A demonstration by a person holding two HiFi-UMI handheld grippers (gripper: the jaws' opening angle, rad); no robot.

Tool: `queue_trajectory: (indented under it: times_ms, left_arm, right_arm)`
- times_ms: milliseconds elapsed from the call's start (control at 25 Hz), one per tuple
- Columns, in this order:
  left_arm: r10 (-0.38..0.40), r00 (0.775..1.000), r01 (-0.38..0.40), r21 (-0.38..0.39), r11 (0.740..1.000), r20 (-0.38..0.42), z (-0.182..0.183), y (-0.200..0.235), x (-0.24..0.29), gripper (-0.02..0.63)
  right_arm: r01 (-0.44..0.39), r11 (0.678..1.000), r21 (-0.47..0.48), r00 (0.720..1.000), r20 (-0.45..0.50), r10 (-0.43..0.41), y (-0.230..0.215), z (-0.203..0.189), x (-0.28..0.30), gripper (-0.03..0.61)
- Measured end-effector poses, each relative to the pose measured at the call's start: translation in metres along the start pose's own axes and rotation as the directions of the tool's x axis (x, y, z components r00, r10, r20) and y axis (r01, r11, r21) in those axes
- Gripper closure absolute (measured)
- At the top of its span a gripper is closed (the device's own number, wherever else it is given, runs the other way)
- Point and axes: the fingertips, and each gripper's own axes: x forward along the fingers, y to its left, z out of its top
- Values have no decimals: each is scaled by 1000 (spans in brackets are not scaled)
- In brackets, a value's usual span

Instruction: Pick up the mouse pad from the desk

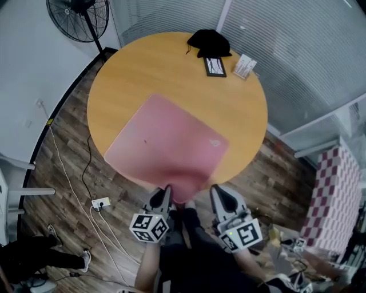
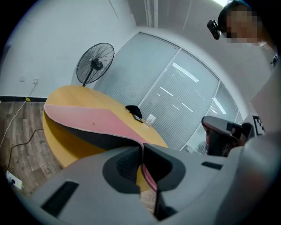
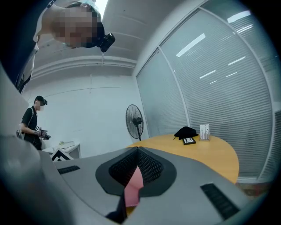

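A pink mouse pad (image 1: 166, 143) with a black underside lies across the near half of the round wooden table (image 1: 171, 63); its near edge is lifted off the tabletop and curls up. My left gripper (image 1: 167, 191) is shut on that near edge, and in the left gripper view the mouse pad (image 2: 83, 116) runs from the left gripper (image 2: 141, 151) out over the table (image 2: 66, 147). My right gripper (image 1: 216, 191) is beside it at the same edge. In the right gripper view the right gripper (image 3: 137, 151) is shut, with a pink strip of the mouse pad (image 3: 133, 186) pinched between its jaws.
At the table's far side lie a black pouch (image 1: 209, 41), a small dark frame (image 1: 215, 66) and a white card box (image 1: 245, 66). A standing fan (image 1: 77, 17) is beyond the table. A power strip (image 1: 101, 202) with cables lies on the floor at left. A checkered box (image 1: 334, 194) stands at right.
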Motion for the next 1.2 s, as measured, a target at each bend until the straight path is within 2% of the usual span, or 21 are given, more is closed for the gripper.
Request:
queue_trajectory:
  times_ms: [400, 720, 1200]
  left_arm:
    - [-11, 997, 5, 73, 997, 77, 75, -11, 32, 595]
    - [10, 993, -34, 207, 978, 115, 133, -27, 61, 597]
    - [-23, 969, -51, 290, 956, 245, 231, -49, 74, 597]
  right_arm:
    - [53, 998, -40, 997, 67, -50, -34, 37, 9, 577]
    - [98, 995, -24, 991, 94, -96, -70, 58, 11, 577]
    - [97, 993, -64, 983, 164, -86, -86, 95, 22, 577]
